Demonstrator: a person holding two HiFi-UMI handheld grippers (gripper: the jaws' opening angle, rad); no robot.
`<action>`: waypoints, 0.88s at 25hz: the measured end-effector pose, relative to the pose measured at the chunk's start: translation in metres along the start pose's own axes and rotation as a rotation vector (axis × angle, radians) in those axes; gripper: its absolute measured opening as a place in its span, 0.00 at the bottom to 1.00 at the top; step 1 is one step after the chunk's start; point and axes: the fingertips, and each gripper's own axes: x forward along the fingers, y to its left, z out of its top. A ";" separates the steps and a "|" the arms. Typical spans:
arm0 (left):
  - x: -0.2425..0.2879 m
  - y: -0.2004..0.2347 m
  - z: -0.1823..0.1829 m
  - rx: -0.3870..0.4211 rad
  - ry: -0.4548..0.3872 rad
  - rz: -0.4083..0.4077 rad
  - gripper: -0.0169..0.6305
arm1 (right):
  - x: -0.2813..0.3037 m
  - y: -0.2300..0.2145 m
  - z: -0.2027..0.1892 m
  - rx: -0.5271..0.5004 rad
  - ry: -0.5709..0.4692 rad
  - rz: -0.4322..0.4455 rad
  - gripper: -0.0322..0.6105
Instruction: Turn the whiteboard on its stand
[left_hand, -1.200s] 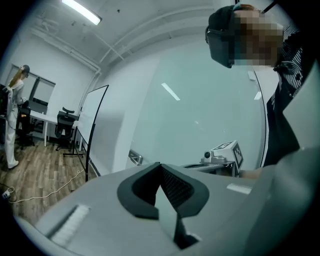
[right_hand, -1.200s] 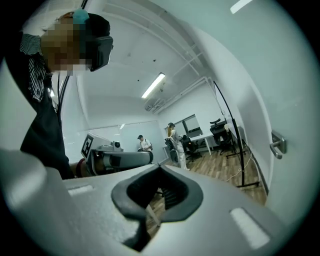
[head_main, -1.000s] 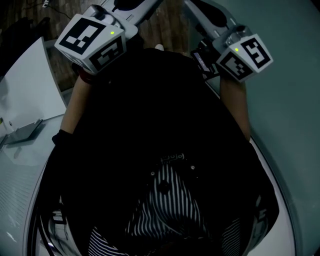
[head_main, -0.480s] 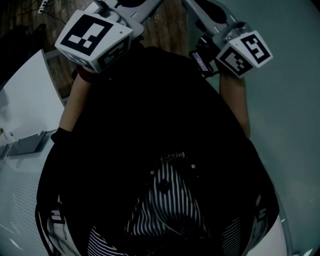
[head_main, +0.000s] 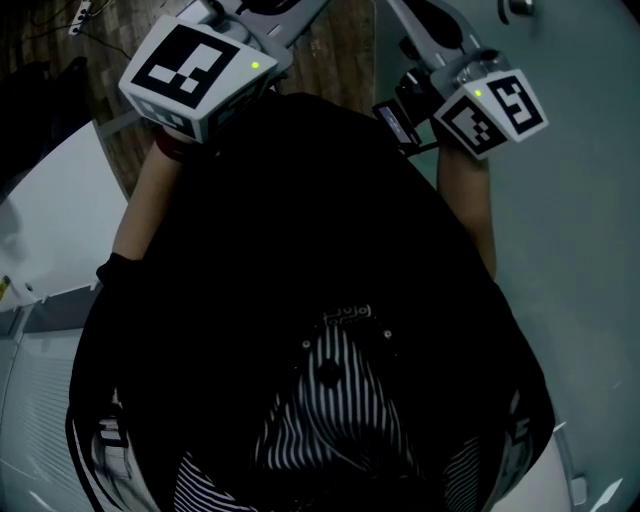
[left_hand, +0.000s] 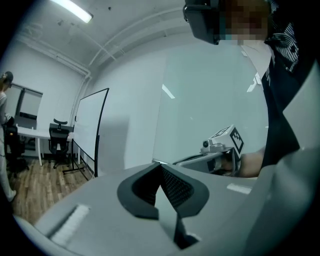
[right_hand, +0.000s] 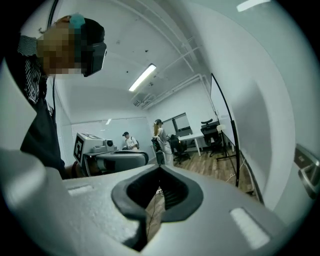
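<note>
Whiteboard (head_main: 585, 230) beyond right frame edge

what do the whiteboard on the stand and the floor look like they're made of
Whiteboard: a smooth white panel, probably coated steel or melamine, since it is evenly pale with no grain. Its thin black frame looks like painted metal tube. Floor: wood or wood-look laminate, shown by brown planks with visible seams; which of the two can't be told from here.

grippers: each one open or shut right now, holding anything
Left gripper: shut, nothing between its jaws.
Right gripper: shut, nothing between its jaws.
</note>
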 end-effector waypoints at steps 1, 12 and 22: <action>0.000 0.000 -0.003 -0.007 0.000 -0.003 0.03 | 0.000 -0.001 -0.003 0.005 0.005 0.000 0.05; 0.002 0.002 -0.021 -0.027 0.020 -0.007 0.03 | 0.000 -0.014 -0.020 0.036 0.019 -0.007 0.05; -0.003 0.002 -0.012 -0.015 0.044 -0.004 0.03 | 0.001 -0.006 -0.011 0.063 -0.002 0.016 0.05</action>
